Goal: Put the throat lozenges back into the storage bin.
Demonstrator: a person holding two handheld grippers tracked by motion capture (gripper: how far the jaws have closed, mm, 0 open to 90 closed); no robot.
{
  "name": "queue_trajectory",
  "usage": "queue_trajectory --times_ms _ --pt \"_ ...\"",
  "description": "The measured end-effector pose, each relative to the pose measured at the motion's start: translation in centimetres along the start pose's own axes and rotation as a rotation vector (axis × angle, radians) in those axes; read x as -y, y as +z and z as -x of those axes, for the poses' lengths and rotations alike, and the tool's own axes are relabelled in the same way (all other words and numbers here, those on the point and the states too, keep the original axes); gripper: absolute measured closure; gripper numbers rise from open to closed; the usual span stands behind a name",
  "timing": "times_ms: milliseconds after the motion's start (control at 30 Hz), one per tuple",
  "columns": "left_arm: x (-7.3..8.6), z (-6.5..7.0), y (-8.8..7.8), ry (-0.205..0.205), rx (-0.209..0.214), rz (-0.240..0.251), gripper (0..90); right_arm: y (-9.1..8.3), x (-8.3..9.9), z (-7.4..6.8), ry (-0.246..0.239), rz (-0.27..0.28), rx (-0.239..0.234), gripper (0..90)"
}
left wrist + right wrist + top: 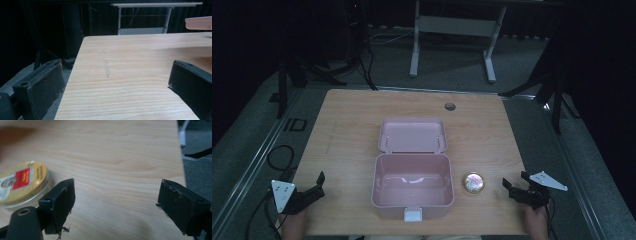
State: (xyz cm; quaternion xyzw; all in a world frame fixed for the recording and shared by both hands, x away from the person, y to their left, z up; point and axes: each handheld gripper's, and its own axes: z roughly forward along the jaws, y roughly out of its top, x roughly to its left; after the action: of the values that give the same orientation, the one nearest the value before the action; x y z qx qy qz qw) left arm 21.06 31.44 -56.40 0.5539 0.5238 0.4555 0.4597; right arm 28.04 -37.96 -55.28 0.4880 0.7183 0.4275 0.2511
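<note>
Not much that can actually be read here. Two pale letters that look like "ID" are marked on the dark floor strip just left of the wooden table in the high view. On the round gold tin, in the right gripper view, a red label with yellow print and a small emblem beside it can be seen, but the print is too blurred for any word to be made out.

The tin ran off the right gripper view's left edge, its label print too blurred to read; the box lid was cropped at the left gripper view's right edge.
</note>
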Motion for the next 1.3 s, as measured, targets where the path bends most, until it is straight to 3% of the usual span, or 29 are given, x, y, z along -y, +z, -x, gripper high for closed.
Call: queue_trajectory --times_ms 133,200,367,400,567,700,900,1000,1100,1300 --pt "-0.1 0.0 0.2 -0.001 0.004 -0.008 0.5 0.1 0.0 -0.1 -0.032 -0.022 -0.042 14.0" --pt "-0.1 0.1 0.2 0.001 0.007 -0.009 0.5 0.1 0.0 -0.1 -0.037 -0.046 -0.100 12.5" --pt "-0.1 0.0 0.2 0.001 0.009 -0.011 0.5 0.3 -0.1 -0.3 -0.079 -0.097 -0.169 11.9" --pt "-0.1 0.0 0.2 -0.002 0.013 -0.009 0.5 0.4 -0.3 -0.4 -0.107 -0.149 -0.236 11.3" --pt "-0.1 0.0 0.2 -0.003 0.014 -0.008 0.5 0.8 -1.5 -0.5 -0.199 -0.298 -0.313 11.3" --pt "-0.1 0.0 0.2 -0.004 0.016 -0.007 0.5 0.6 -2.7 -0.5 -0.284 -0.414 -0.313 11.3" --pt "-0.1 0.0 0.2 -0.005 0.022 -0.007 0.5 0.9 -4.1 -1.2 -0.407 -0.637 -0.324 11.3" --pt "0.0 0.0 0.2 -0.006 0.023 -0.006 0.5 1.2 -4.5 -1.7 -0.463 -0.754 -0.326 11.3" --pt "0.0 -0.1 0.2 -0.007 0.025 -0.005 0.5 1.4 -4.9 -2.3 -0.499 -0.833 -0.350 12.2" --pt "0.0 0.0 0.2 -0.006 0.029 -0.006 0.5 1.8 -5.5 -3.8 -0.655 -0.993 -0.300 13.0"
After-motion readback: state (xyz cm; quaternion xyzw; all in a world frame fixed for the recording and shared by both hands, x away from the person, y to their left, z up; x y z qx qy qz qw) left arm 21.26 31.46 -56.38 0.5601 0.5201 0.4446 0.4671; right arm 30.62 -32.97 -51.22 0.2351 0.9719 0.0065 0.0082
